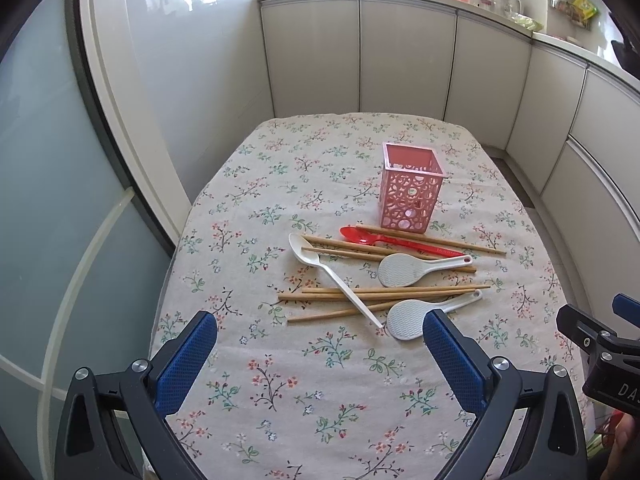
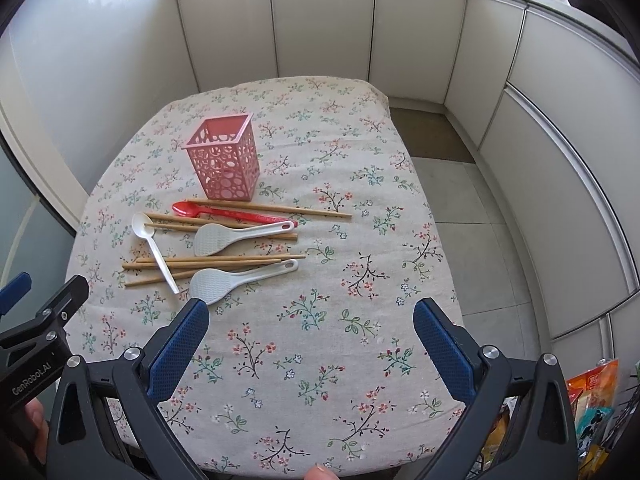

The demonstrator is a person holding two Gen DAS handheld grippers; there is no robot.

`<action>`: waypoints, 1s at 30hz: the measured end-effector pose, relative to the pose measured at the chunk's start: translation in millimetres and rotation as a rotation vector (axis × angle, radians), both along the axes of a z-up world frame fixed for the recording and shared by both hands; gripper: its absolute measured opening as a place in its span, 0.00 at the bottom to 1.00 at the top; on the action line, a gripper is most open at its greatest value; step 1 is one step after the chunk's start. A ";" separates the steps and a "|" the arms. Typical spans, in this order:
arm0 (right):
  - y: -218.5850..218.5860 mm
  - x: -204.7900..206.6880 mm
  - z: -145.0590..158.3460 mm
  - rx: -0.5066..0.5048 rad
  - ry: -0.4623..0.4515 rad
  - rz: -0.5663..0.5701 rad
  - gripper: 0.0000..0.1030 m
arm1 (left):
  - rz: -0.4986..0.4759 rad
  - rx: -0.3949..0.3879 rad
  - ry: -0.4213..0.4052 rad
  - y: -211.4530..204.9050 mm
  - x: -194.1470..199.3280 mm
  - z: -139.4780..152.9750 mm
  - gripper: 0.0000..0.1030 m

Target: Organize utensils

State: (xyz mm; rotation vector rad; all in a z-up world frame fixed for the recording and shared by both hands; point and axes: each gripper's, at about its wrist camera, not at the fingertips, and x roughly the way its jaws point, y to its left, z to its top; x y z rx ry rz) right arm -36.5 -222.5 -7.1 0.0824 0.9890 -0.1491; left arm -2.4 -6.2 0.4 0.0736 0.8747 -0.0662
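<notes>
I see a floral-clothed worktop against pale cabinet panels; both hand-held grippers, left and right, gape empty.

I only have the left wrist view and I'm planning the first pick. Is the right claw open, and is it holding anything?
Observer: The right claw is open and empty. It is above bare tablecloth on the near side of the utensils.
Operator: Which utensil is closest to it?
Observer: The near rice paddle. Its head lies just beyond the claw's left finger.
Operator: What's off the table's right side?
Observer: Grey floor tiles, and colourful packets low at the right edge of the right wrist view.
</notes>
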 end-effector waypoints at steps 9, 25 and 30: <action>0.1 0.0 0.8 0.002 -0.005 -0.004 1.00 | -0.003 -0.002 -0.009 0.0 -0.9 2.0 1.00; -0.1 0.1 1.3 0.001 -0.005 -0.004 1.00 | -0.002 -0.002 -0.011 0.0 -0.5 2.3 1.00; 0.0 0.3 1.6 0.001 -0.004 -0.004 1.00 | -0.002 -0.002 -0.012 0.1 -0.5 2.5 1.00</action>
